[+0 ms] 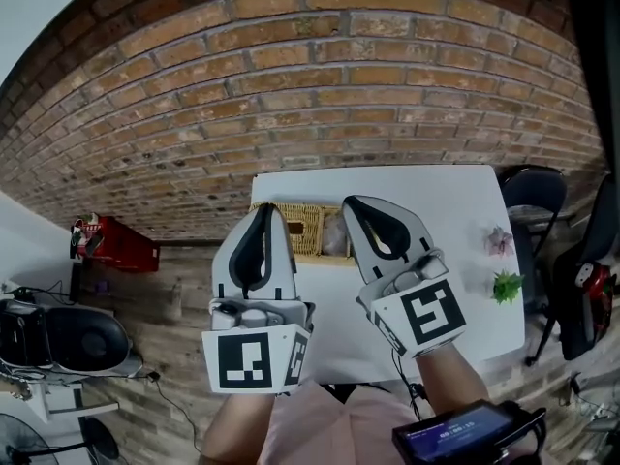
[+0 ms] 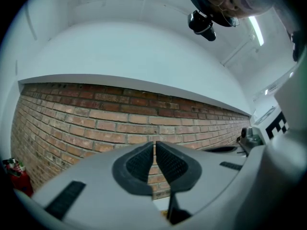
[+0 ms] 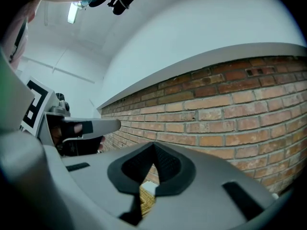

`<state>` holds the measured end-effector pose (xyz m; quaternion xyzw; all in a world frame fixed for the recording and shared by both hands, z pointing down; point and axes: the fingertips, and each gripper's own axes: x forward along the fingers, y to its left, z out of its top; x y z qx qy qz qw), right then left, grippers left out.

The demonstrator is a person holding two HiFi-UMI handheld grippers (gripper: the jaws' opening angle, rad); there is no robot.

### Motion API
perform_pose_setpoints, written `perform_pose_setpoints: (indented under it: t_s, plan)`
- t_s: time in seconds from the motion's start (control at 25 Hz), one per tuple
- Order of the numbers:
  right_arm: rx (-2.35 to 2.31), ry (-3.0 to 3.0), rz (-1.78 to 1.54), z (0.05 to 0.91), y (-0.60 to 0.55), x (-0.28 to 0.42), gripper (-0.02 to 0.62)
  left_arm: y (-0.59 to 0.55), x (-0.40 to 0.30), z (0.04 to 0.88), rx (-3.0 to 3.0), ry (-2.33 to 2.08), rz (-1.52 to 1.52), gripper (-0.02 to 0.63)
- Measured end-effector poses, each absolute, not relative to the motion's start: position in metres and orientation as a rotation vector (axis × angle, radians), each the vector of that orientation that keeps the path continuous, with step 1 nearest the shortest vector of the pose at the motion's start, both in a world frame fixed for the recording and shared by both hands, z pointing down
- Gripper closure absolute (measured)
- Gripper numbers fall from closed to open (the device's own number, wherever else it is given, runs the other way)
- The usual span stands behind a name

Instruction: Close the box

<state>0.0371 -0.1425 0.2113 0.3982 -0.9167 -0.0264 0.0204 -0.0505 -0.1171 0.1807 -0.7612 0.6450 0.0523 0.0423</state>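
A woven wicker box (image 1: 308,229) stands at the near left part of the white table (image 1: 455,201), mostly hidden behind both grippers; whether its lid is up or down I cannot tell. My left gripper (image 1: 263,211) is held up in front of the box's left end, jaws shut with nothing between them. My right gripper (image 1: 355,204) is raised beside it over the box's right end, also shut and empty. In the left gripper view the left gripper (image 2: 154,145) points level at the brick wall. In the right gripper view a strip of wicker box (image 3: 146,201) shows below the right gripper (image 3: 153,148).
A small green plant (image 1: 506,285) and a pink object (image 1: 499,241) sit at the table's right side. A black chair (image 1: 539,198) stands beyond the right edge. A red crate (image 1: 114,245) and black equipment (image 1: 58,339) lie on the floor at left. A brick wall (image 1: 310,85) rises behind.
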Motion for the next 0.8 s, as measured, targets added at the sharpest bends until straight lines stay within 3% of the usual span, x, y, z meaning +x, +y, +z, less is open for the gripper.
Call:
perform_pose_setpoints:
  t_s: [0.8]
  plan:
    - [1.251, -2.839, -0.071, 0.2159, -0.1404, 0.0297, 0.597, -0.1189, -0.0549, 0.1909, -2.36, 1.966, 0.144, 0.583]
